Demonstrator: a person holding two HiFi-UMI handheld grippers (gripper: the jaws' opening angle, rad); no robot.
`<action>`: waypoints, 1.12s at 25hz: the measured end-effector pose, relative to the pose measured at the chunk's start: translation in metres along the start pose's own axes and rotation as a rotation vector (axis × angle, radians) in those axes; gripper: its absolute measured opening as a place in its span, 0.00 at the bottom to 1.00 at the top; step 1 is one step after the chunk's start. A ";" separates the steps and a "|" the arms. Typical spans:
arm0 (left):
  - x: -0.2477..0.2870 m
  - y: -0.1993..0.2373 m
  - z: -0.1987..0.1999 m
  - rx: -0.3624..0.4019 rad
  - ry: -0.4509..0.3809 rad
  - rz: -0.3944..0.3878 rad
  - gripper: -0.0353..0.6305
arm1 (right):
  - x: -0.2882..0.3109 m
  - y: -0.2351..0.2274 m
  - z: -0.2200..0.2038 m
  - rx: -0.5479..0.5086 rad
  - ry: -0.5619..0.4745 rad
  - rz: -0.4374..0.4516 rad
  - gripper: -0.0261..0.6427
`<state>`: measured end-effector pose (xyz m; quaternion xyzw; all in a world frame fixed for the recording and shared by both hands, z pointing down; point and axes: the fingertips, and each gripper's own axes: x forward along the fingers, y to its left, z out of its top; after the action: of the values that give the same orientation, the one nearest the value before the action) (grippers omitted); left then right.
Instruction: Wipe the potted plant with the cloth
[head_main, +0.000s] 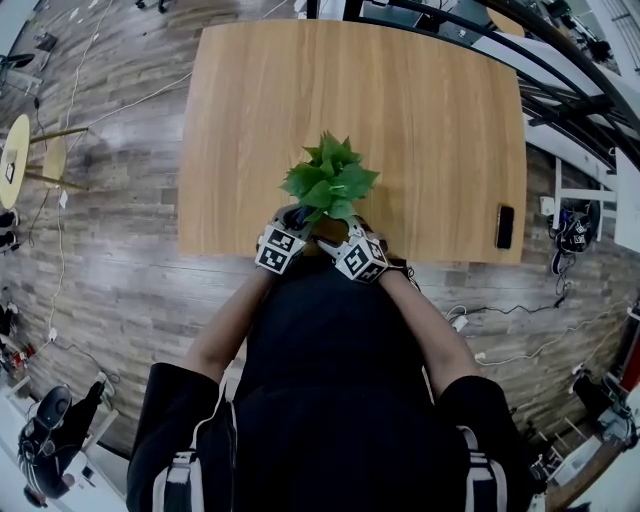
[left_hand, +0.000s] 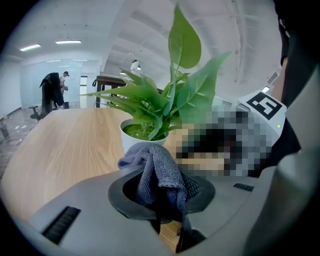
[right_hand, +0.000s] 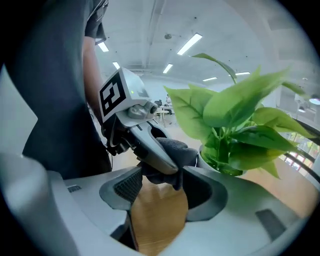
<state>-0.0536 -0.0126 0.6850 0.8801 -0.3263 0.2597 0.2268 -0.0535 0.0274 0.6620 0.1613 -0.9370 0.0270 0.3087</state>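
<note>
Right, both grippers are in tight at the near edge of the bench (head_main: 400, 110), where the potted plant (head_main: 328, 185) stands just in front of the person. The left gripper (left_hand: 161, 187) is clamped on the cloth (left_hand: 157, 172), a grey bunch bulging out of its jaws and sitting just short of the white pot (left_hand: 131, 136). The right gripper (right_hand: 162, 194) has its jaws apart with bare bench showing between them. The left one's cloth-laden tip crosses right at its mouth, but nothing is pinched there.

By the look of it, this is the approach to the wipe, with the cloth at the plant but no clear contact with leaf or pot. The next move calls for easing the cloth onto a leaf or the pot wall with light pressure, and the open gripper could steady the pot, which stands close to the edge.

The count is one plant, one cloth, two grippers, and one dark phone (head_main: 505, 226) well apart at the bench's right.
</note>
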 end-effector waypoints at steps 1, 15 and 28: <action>-0.001 -0.001 -0.001 -0.023 -0.005 0.001 0.23 | -0.003 -0.002 0.000 0.020 -0.003 -0.009 0.42; -0.083 -0.038 0.034 -0.107 -0.327 0.225 0.23 | -0.124 -0.018 0.023 0.301 -0.311 -0.141 0.12; -0.191 -0.246 0.047 -0.085 -0.548 0.341 0.23 | -0.274 0.122 0.063 0.232 -0.550 -0.259 0.06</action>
<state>0.0068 0.2167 0.4772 0.8397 -0.5285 0.0336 0.1200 0.0795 0.2117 0.4562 0.3148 -0.9476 0.0496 0.0241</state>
